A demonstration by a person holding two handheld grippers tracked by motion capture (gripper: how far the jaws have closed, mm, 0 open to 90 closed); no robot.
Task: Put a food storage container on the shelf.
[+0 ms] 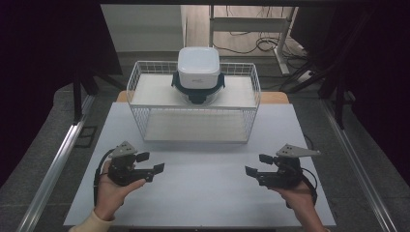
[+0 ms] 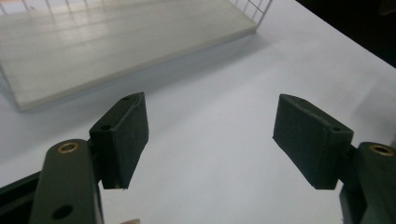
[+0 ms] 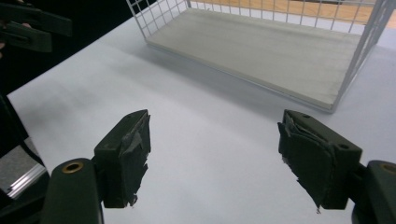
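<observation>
Both hands hover low over the white table (image 1: 203, 193); left gripper (image 1: 151, 163) and right gripper (image 1: 255, 165) gape empty, near the wire rack (image 1: 193, 128).

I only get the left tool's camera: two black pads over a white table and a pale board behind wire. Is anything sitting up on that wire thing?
Observer: Yes, a white lidded container stands on the wire rack's upper shelf.
Operator: And the other tool, holding anything?
Observer: No. The right tool is open and empty above the table.
Operator: Do its pads look like mine?
Observer: Rougher: its pads wear torn, frayed tape.
</observation>
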